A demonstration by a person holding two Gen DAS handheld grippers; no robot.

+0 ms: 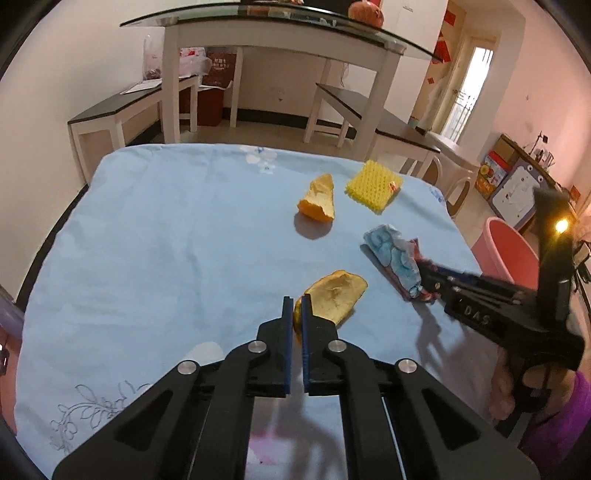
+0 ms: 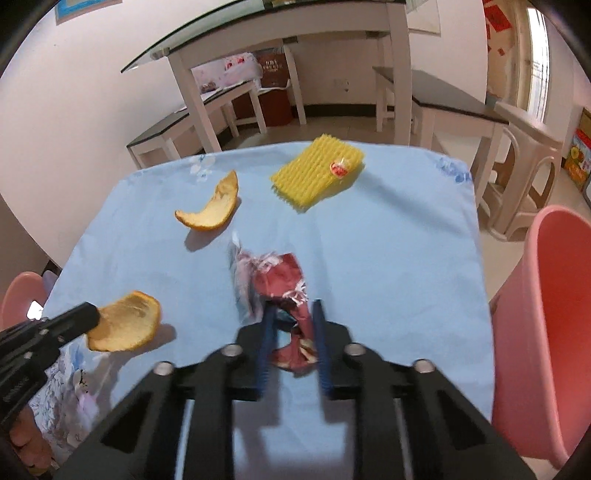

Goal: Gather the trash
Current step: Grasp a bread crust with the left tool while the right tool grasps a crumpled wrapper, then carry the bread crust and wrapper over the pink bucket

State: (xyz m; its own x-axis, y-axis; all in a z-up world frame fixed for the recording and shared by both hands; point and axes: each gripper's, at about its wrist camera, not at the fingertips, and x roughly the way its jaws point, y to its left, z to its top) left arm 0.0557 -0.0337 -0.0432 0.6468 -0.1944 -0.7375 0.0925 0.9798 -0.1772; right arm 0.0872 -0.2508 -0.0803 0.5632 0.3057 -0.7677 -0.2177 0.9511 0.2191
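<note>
My left gripper is shut on the edge of an orange peel near the front of the blue cloth; the same peel shows in the right wrist view. My right gripper is shut on a crumpled red and blue wrapper, which also shows in the left wrist view. A second orange peel and a yellow foam net with a small red sticker lie farther back on the cloth.
A pink plastic bin stands beside the table's right edge and shows in the left wrist view. Behind are a glass-topped table, dark benches and beige plastic stools.
</note>
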